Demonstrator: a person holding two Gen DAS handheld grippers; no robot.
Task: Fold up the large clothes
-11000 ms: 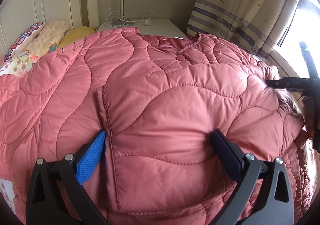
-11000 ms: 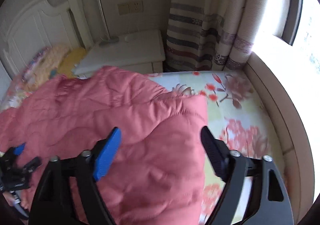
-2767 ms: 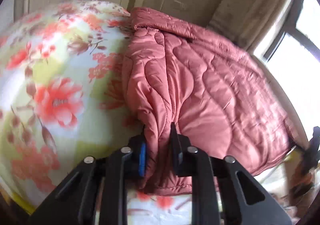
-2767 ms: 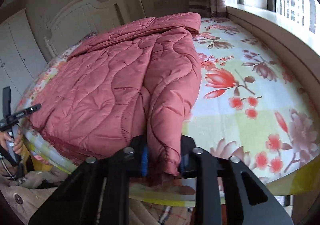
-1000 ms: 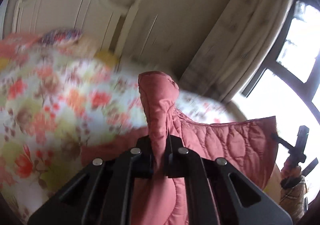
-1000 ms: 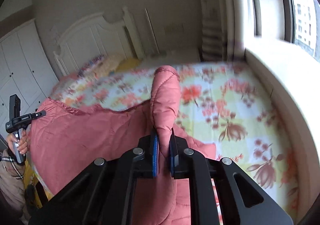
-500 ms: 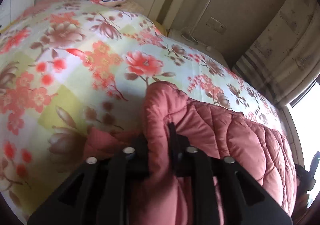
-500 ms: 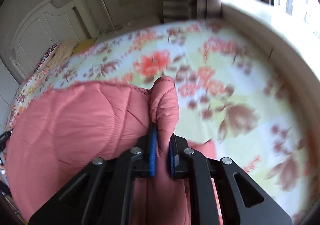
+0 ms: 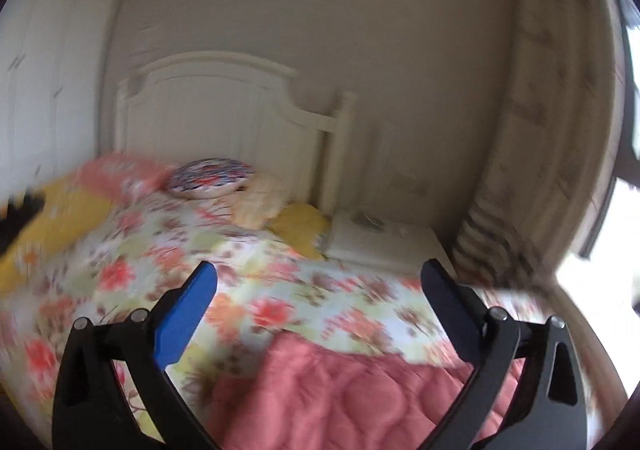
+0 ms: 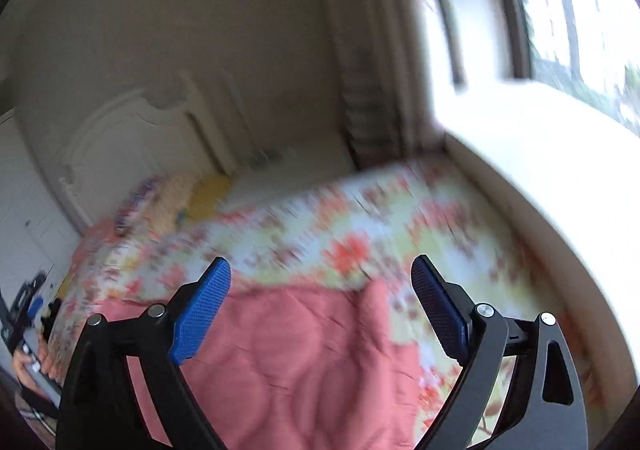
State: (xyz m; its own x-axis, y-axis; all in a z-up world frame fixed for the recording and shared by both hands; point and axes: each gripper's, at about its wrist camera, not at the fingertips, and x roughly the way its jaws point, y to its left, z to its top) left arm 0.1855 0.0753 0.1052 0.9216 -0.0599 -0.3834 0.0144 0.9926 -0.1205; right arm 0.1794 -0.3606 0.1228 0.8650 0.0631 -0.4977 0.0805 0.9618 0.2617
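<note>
Lying flat on the floral bedspread [image 9: 280, 290] near the foot: pink quilted coat [image 10: 304, 362], long axis running across the bed. Hovering above it, spread wide and gripping nothing: left gripper [image 9: 320, 304], right gripper [image 10: 320, 302].

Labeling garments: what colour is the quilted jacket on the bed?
Salmon pink, with wavy quilting stitches; the quilted jacket shows best in the right wrist view.

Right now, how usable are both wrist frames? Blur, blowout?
Left wrist view: bedspread and headboard are motion-smeared, the left tongs stay sharp, the window edge is blown out. Right wrist view: heavier smear across the bed, the pink quilted coat is soft, the sill is overexposed, the right tongs are crisp.
</note>
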